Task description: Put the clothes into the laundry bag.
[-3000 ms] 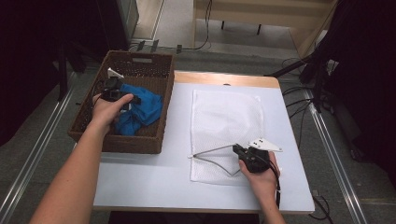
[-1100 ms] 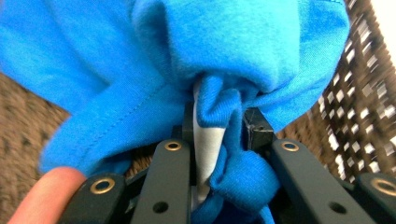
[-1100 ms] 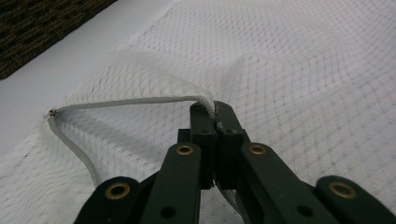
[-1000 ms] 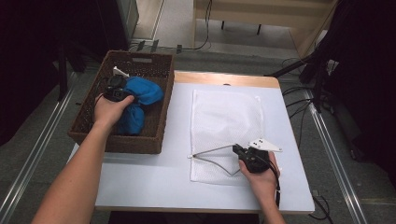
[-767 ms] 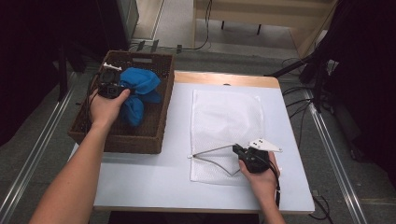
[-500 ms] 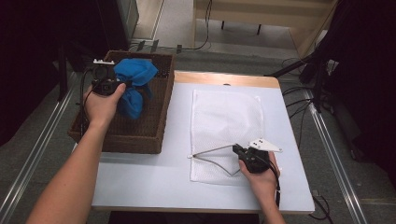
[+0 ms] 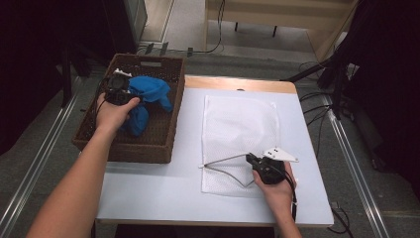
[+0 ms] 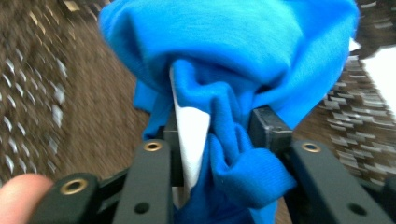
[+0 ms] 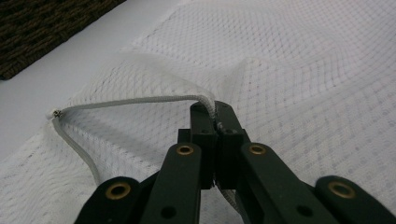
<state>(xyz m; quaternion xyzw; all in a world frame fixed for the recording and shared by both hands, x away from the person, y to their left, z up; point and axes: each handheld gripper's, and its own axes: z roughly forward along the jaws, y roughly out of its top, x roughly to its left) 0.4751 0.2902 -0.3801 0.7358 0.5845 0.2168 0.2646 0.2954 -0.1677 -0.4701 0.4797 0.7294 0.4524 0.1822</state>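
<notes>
Lifted higher over the basket (image 7: 148, 144), the blue cloth (image 7: 146, 91) stays clamped in the left tool (image 8: 212, 135); right tool (image 9: 215, 123) pinches the mesh bag's (image 7: 237, 124) rim.

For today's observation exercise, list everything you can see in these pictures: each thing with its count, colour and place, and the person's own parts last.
Cloth: one, blue, lifted over the basket, pinched in the left gripper.
Basket: one, brown wicker, on the table's left edge.
Mesh bag: one, white, flat on the table's middle, its near edge raised open.
Table: one, pale top with a wooden far edge.
Cables: several, black, on the floor at right.
Left gripper: one, black, fingers clamped on the cloth.
Right gripper: one, black, shut on the bag's rim.
Forearms: two, entering from the bottom of the high view.
</notes>
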